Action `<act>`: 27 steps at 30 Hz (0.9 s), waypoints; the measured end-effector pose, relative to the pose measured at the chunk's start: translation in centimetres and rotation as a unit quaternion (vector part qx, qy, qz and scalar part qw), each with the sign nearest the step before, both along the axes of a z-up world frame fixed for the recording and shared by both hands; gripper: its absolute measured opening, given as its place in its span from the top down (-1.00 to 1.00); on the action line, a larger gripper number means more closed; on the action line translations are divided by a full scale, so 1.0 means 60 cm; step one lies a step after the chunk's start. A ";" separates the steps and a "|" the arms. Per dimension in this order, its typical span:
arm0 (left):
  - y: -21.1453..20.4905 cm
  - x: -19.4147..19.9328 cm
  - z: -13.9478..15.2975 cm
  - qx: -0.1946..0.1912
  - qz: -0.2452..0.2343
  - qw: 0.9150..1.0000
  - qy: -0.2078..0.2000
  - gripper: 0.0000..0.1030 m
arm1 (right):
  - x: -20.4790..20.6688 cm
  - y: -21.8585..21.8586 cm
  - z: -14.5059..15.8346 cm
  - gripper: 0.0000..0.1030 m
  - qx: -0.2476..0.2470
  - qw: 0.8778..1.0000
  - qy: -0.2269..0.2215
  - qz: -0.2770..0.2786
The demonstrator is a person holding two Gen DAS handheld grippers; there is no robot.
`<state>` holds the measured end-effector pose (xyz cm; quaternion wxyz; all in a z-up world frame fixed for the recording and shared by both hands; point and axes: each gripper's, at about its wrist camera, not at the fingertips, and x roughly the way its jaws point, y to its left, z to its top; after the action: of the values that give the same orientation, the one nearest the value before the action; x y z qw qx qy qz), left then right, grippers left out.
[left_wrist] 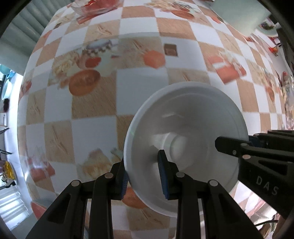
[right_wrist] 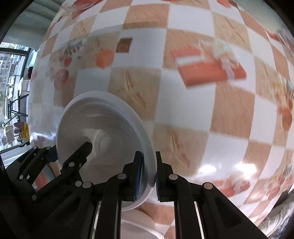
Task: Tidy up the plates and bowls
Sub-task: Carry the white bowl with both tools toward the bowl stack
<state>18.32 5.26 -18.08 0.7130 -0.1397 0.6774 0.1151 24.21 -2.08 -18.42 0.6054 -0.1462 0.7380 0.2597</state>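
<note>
Step in hand, as I read it: carrying the white bowl stack across the table, both grippers on it at once.

Left gripper: closed on the bowl's near-left rim, one blue pad inside, the other outside the wall. Right gripper: clamped on the opposite rim, same inside/outside pinch. In the left view, it shows as the black finger reaching in from the right.

Bowl position: looks lifted off the checked tablecloth and tilted, mouth facing the cameras (contact with the cloth underneath is hidden, so can't confirm). Layered rims on the far side suggest more than one bowl nested, maybe a plate beneath; can't count them.

Next move calls for: both hands travelling together at matched pace and level, otherwise the rim twists in the pads or the nested pieces shift.

Room: wide bare cloth ahead and left of the stack. Obstacles sit near the far edge only: glass dish top left, pale box top right. Another white rim sits right below the right gripper, so watch it on lowering.
</note>
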 end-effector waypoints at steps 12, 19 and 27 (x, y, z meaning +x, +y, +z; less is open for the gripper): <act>-0.063 -0.045 0.017 0.011 -0.015 1.000 -0.001 0.39 | -0.018 -0.055 0.011 0.71 0.001 1.000 -0.005 -0.018; -0.057 -0.034 0.064 0.027 -0.021 0.999 -0.022 0.39 | -0.010 -0.074 0.069 0.71 0.017 0.999 -0.023 -0.021; -0.092 -0.067 0.125 0.034 -0.039 0.998 -0.042 0.39 | -0.023 -0.117 0.109 0.71 0.024 0.999 -0.030 -0.037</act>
<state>14.28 -0.26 -10.57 0.7489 -0.0940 0.6476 0.1044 22.84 -9.10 -11.86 0.6400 -0.1123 0.7178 0.2501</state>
